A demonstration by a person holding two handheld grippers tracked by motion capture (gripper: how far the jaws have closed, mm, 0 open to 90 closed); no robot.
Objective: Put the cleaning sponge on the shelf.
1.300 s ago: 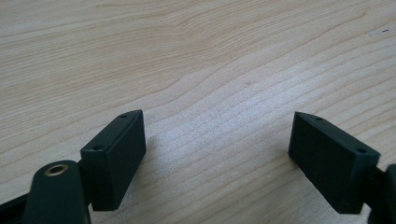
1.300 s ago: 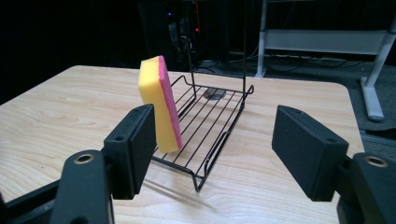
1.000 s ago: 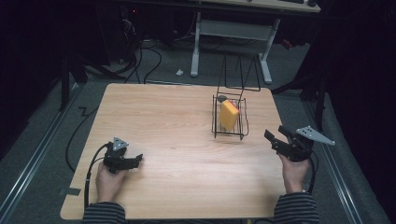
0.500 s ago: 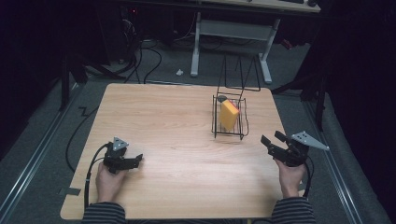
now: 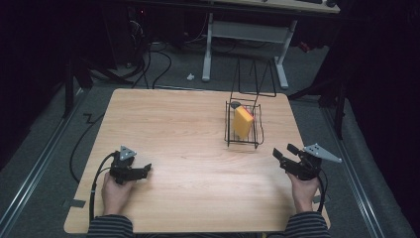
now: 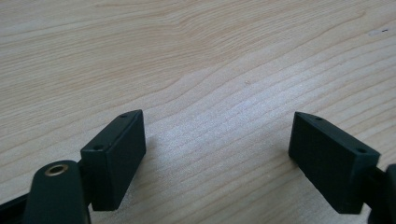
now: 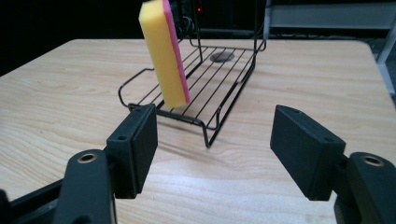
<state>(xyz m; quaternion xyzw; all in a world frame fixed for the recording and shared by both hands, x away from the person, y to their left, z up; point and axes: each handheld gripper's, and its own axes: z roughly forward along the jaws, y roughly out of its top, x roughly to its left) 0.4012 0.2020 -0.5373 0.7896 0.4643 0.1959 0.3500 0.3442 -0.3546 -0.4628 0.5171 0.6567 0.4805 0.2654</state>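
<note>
A yellow sponge (image 5: 242, 122) with a pink face stands on edge in a black wire rack (image 5: 243, 144) on the right half of the wooden table (image 5: 188, 134). In the right gripper view the sponge (image 7: 163, 51) leans upright in the rack (image 7: 207, 135), just beyond the jaws. My right gripper (image 5: 282, 154) is open and empty, near the table's right edge, a short way in front of the rack. My left gripper (image 5: 144, 171) rests low at the front left, open over bare wood (image 6: 217, 144).
A small dark round object (image 7: 222, 57) lies at the rack's far end. A second wire frame (image 5: 255, 79) rises behind the rack at the table's back edge. Beyond the table stand white desk legs (image 5: 208, 54), with cables (image 5: 163, 64) on the floor.
My right gripper has drifted a little toward the front edge and leftward. The left gripper, sponge and rack have stayed put.
</note>
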